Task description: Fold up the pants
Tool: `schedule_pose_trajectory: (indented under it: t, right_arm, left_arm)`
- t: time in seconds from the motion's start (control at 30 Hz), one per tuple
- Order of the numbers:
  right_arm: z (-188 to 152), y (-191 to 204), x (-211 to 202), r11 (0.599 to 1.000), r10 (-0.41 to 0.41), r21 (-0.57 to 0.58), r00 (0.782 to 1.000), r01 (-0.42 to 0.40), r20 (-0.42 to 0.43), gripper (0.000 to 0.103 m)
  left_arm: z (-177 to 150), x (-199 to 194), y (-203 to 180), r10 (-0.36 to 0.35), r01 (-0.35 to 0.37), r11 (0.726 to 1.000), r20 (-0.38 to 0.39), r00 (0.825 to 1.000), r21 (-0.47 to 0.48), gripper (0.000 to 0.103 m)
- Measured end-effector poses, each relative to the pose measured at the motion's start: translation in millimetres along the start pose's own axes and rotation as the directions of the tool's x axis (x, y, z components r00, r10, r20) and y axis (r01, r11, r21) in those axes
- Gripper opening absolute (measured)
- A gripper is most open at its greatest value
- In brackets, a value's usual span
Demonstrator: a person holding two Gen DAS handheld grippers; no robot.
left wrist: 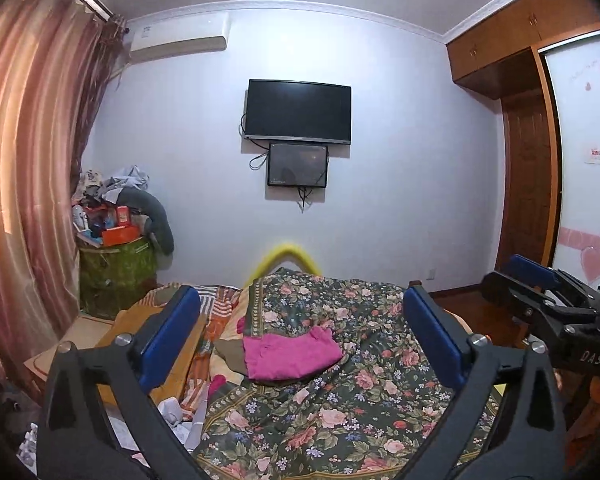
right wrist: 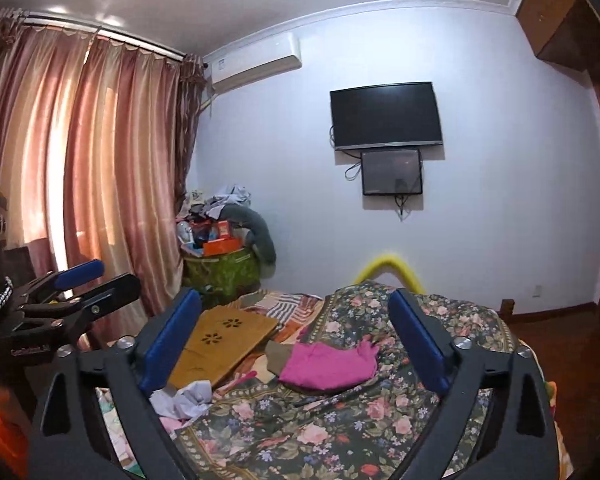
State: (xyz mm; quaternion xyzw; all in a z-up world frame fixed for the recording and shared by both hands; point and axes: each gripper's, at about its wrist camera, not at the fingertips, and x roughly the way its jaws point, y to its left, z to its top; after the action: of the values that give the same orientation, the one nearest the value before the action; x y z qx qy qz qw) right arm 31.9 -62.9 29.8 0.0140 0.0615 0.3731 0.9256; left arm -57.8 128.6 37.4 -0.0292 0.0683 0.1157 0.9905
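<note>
- Pants point(left wrist: 290, 354), magenta, are seen folded into a compact bundle on the floral quilt point(left wrist: 340, 408), near the middle of the bed.
- An olive-brown cloth point(right wrist: 278, 354) lies under the bundle's left edge.
- Left gripper point(left wrist: 300, 336) is held above the quilt with its blue pads point(left wrist: 172, 332) spread wide; nothing is gripped, and the pants are framed between them farther off.
- Right gripper point(right wrist: 296, 340) is likewise spread wide and empty, level with the other and just beside it.
- A wooden board point(right wrist: 220, 344) with flower cut-outs is laid left of the pants, and crumpled paper point(right wrist: 184, 398) nearer the camera.
- A TV point(left wrist: 298, 112) is mounted on the far wall, with a smaller screen point(left wrist: 297, 165) just below.
- Pink curtains point(right wrist: 80, 168) are drawn at the left.
</note>
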Motion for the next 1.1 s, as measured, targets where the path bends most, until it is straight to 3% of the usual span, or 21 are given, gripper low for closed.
schedule_pose_trajectory:
  t: [1.1]
  right_arm:
    - [-9, 2, -14, 0.999, -0.031, -0.008, 0.999, 0.031, -0.033, 0.103]
  left_arm:
    - [-14, 7, -7, 0.012, -0.011, 1.0, -0.017, 1.0, 0.016, 0.103]
